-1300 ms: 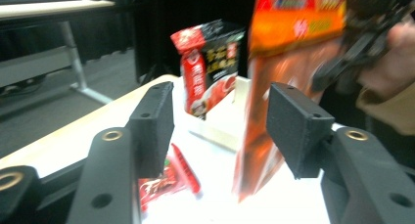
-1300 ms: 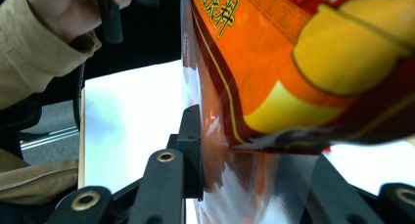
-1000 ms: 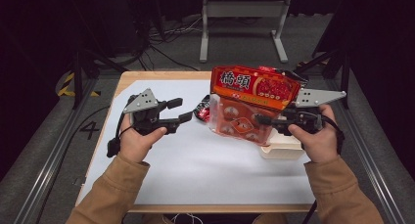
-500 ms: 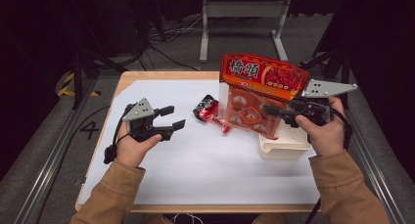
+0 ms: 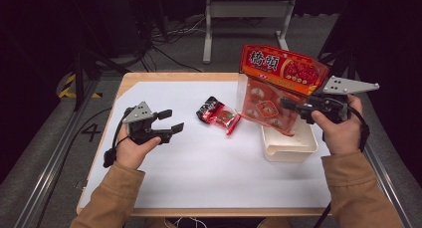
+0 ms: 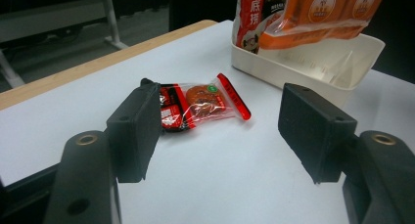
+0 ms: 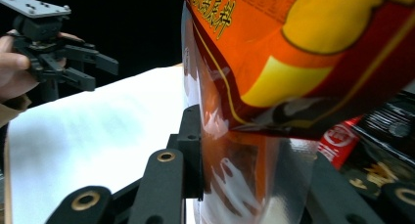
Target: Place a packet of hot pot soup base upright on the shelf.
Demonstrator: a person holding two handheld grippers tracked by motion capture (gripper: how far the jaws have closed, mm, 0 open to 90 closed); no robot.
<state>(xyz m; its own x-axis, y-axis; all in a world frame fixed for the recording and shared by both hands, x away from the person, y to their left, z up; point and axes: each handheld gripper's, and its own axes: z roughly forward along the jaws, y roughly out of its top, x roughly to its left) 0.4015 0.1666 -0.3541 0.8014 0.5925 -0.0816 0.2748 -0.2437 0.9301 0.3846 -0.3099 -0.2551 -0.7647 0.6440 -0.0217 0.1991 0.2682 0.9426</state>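
A big orange snack bag (image 5: 281,76) hangs upright over a white plastic container (image 5: 291,148), with my right gripper (image 5: 287,104) shut on its clear lower part. In the right gripper view the bag (image 7: 303,62) sits squeezed between the jaws of my right gripper (image 7: 254,180). A small red wrapped snack (image 5: 219,114) lies flat on the white table sheet. My left gripper (image 5: 174,119) hovers low to its left, open and holding nothing; its jaws have just been opening. In the left gripper view the snack (image 6: 200,102) lies ahead of my left gripper (image 6: 220,131).
The white sheet (image 5: 199,173) covers a wooden table (image 5: 169,76) with dark floor and cables around it. A metal stand (image 5: 244,14) is behind the far edge. The container (image 6: 313,62) stands at the right side of the sheet.
My right hand carried the bag right and up over the container. My left gripper pulled back left and down, away from the small snack, with its jaws wider.
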